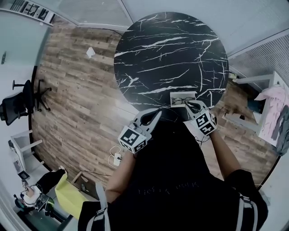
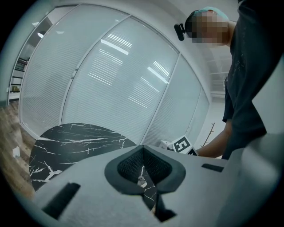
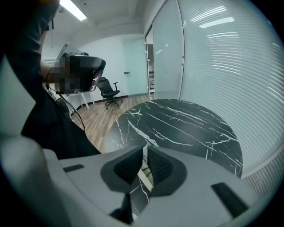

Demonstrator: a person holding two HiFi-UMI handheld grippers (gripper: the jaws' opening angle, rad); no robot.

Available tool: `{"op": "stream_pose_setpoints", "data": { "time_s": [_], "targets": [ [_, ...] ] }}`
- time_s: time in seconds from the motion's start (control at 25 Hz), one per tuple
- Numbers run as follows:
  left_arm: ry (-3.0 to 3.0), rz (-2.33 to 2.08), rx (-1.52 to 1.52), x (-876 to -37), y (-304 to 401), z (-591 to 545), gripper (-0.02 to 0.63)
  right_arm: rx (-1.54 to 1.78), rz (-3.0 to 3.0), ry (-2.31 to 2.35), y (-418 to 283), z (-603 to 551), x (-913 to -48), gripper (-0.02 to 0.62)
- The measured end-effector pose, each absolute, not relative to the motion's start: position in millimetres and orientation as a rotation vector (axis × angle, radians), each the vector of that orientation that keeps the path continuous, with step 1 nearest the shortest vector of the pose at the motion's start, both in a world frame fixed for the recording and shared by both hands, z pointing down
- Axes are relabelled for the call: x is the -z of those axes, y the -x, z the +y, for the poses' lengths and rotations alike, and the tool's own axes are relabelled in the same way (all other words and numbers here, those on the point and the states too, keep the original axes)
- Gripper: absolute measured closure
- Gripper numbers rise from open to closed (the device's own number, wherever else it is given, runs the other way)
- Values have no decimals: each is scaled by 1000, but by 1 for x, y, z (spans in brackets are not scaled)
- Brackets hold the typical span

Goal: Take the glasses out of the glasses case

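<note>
Round black marble-pattern counter (image 1: 167,54) stands on a wood-plank floor (image 1: 72,90). Glass partition walls (image 2: 111,75) with horizontal blinds run behind the counter. In the head view, a black office chair (image 1: 20,101) stands well left of the counter and a white rack (image 1: 264,81) with pink cloth (image 1: 273,101) just right of it; ceiling strip light (image 3: 73,9) is lit.

The glasses case (image 1: 183,94) is a small pale rectangular box, lying open and flat at the near edge of the round black marble table (image 1: 167,49). The glasses (image 1: 180,100), thin and dark-framed, lie inside it, their lenses toward the table's middle.
</note>
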State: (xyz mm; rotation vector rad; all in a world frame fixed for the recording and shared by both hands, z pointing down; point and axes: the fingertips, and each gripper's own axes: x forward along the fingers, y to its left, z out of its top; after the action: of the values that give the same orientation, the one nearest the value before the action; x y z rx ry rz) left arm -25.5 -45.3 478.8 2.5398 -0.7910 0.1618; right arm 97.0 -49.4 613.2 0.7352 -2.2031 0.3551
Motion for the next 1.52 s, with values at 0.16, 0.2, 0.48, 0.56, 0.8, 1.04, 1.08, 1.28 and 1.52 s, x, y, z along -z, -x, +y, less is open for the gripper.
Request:
{"op": "stream_pose_setpoints", "data": {
  "time_s": [0.16,0.2,0.48,0.56,0.8,1.04,1.08,1.28,1.52],
  "targets": [
    [-2526,-795,-159,-480,29,-45,589,-346,-2162,-670,-94,-48,-633,561],
    [-2521,-796,-159,-480,29,-45,589,-336,-2152,-650,-93,-47,-638,561],
    [-2496,-803,-133,-481,31,-47,589,-237,-2083,-503,-86,-42,-662,561],
    [-2491,-805,-126,-481,32,-47,589,-226,-2064,-473,-85,-42,-669,561],
    [-2482,-804,-133,-483,34,-43,589,-135,-1967,-364,-92,-40,-696,561],
    [-2467,-811,-130,-485,41,-41,589,-84,-1893,-287,-97,-40,-718,561],
    [-2466,-813,-131,-485,41,-42,589,-73,-1883,-274,-97,-41,-721,561],
    [-2458,-822,-134,-486,44,-42,589,-37,-1832,-199,-95,-39,-740,561],
    [-2451,-823,-142,-487,48,-39,589,21,-1808,-198,-95,-48,-747,561]
  ]
}}
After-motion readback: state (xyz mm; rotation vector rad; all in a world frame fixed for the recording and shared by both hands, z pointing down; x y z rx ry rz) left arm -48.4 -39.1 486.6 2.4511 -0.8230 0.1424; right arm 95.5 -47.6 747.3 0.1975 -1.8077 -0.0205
